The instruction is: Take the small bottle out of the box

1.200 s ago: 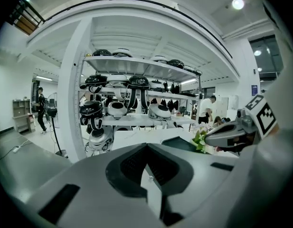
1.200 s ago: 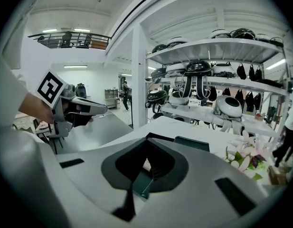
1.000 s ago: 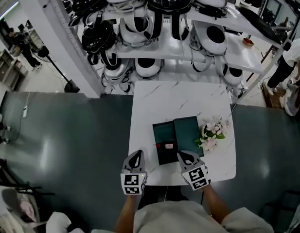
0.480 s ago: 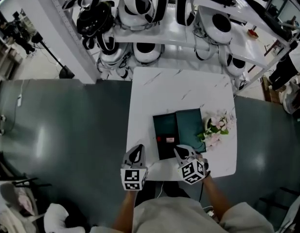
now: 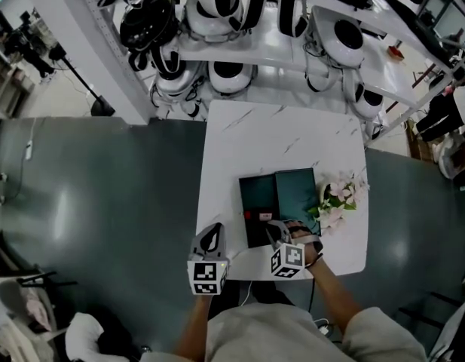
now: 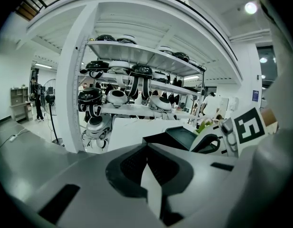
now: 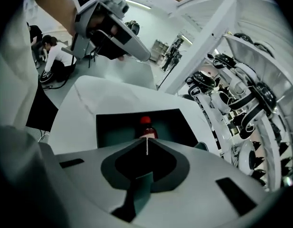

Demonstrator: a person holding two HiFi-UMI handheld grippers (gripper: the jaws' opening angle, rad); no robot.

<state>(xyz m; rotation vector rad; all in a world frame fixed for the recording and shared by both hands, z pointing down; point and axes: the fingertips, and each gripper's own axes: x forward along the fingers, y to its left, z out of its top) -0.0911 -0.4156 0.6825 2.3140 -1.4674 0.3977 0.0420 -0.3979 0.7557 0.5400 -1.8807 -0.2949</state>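
A dark teal box (image 5: 256,192) lies open on the white table (image 5: 240,149), its lid (image 5: 298,194) folded out to the right. The small bottle (image 5: 260,216), dark with a red cap, lies inside near the box's front edge. My right gripper (image 5: 272,225) hangs over that front edge, tilted down, jaws shut and empty. In the right gripper view the bottle (image 7: 145,127) lies just beyond the shut right gripper (image 7: 146,142). Left of the box, my left gripper (image 5: 215,231) hovers at the table's front, shut with nothing held; in its own view the left gripper (image 6: 147,147) points past the box (image 6: 177,136).
Pink and white flowers (image 5: 338,198) lie right of the lid. Behind the table stand white shelves (image 5: 240,59) loaded with black and white helmets. Grey floor surrounds the table. People stand far off at the room's edges.
My right gripper has rolled and dropped toward the box's front edge, close to the bottle. The left gripper has sunk slightly by the table's front.
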